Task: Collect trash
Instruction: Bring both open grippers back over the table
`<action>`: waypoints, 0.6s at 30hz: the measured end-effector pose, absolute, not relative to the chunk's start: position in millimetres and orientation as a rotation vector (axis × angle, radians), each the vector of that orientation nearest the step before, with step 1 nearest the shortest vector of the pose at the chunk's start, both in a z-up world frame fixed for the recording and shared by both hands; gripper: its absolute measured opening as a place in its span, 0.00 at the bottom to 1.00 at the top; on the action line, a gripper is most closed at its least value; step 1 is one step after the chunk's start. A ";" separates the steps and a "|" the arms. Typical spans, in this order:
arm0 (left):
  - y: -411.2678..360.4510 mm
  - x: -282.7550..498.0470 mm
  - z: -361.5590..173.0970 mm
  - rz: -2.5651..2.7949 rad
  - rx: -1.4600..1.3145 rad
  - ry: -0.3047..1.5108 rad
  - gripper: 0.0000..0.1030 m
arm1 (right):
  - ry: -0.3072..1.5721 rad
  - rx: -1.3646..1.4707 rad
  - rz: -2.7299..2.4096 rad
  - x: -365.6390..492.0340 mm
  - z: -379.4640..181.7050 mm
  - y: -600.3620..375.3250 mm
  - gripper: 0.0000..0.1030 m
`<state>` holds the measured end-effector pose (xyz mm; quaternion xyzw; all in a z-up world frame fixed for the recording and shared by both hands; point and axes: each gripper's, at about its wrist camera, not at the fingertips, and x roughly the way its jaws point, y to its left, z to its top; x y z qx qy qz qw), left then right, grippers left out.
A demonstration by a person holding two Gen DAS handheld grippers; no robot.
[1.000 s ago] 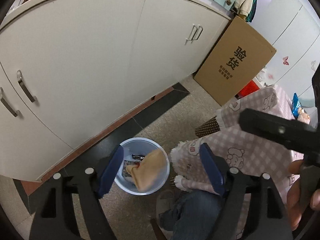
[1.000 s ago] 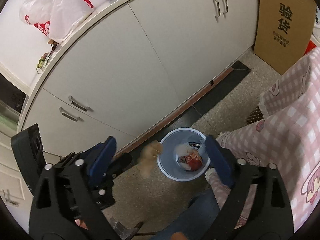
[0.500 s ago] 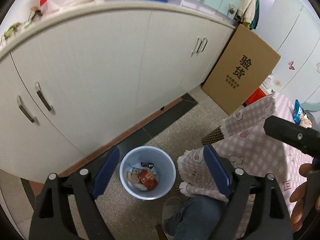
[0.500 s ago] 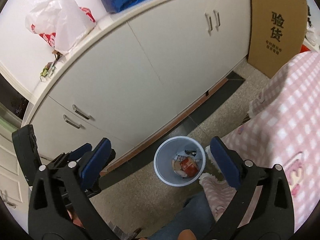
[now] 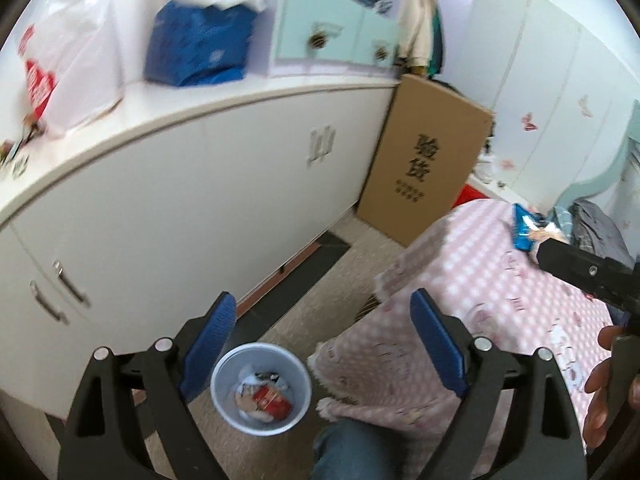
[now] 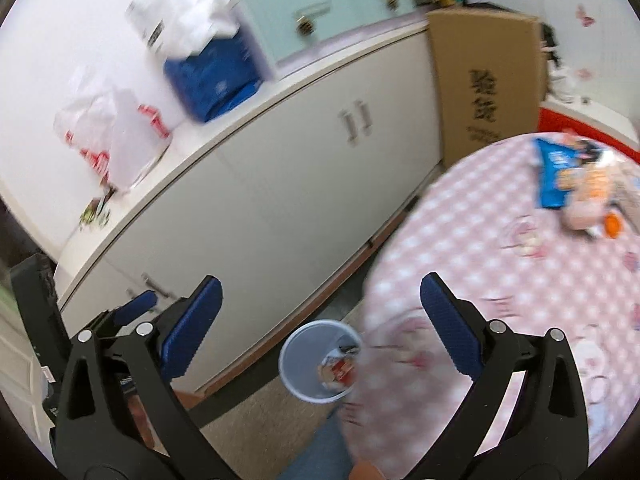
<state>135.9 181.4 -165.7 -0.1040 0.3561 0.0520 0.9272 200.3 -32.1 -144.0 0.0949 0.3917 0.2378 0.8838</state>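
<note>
A pale blue trash bin (image 5: 261, 388) stands on the floor by the white cabinets, with a red wrapper and other scraps inside; it also shows in the right wrist view (image 6: 320, 361). My left gripper (image 5: 322, 340) is open and empty, high above the bin. My right gripper (image 6: 320, 328) is open and empty, raised over the table's edge. A blue snack bag (image 6: 554, 174) and other wrappers (image 6: 588, 200) lie on the pink checked tablecloth (image 6: 480, 264); the bag also shows in the left wrist view (image 5: 524, 232).
White cabinets (image 5: 200, 208) run along the left, with plastic bags (image 5: 68, 68) and a blue pack (image 5: 200, 44) on top. A cardboard box (image 5: 424, 164) leans at the cabinet's end. The person's jeans-clad knee (image 5: 352, 452) is below the grippers.
Both grippers have risen and tilted up toward the table; the bin now looks smaller and lower. The tan item seen falling a second ago is no longer visible outside the bin.
</note>
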 end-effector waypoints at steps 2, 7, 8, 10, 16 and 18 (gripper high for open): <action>165.7 139.1 -161.5 0.083 -0.201 0.719 0.84 | 0.803 0.219 0.459 199.6 -139.6 -55.0 0.94; 120.6 149.8 -155.7 0.026 -0.160 0.710 0.84 | 0.758 0.240 0.353 191.6 -128.8 -114.5 0.94; 111.1 151.9 -154.2 0.011 -0.151 0.707 0.84 | 0.749 0.249 0.326 189.5 -126.8 -128.7 0.94; 91.5 155.8 -151.4 -0.017 -0.127 0.697 0.84 | 0.730 0.264 0.277 185.9 -122.9 -152.5 0.94; 40.0 167.7 -143.8 -0.112 -0.053 0.671 0.84 | 0.710 0.285 0.097 178.8 -127.9 -231.6 0.94; 23.3 172.8 -142.6 -0.139 -0.029 0.664 0.84 | 0.721 0.294 0.054 179.4 -134.1 -249.8 0.94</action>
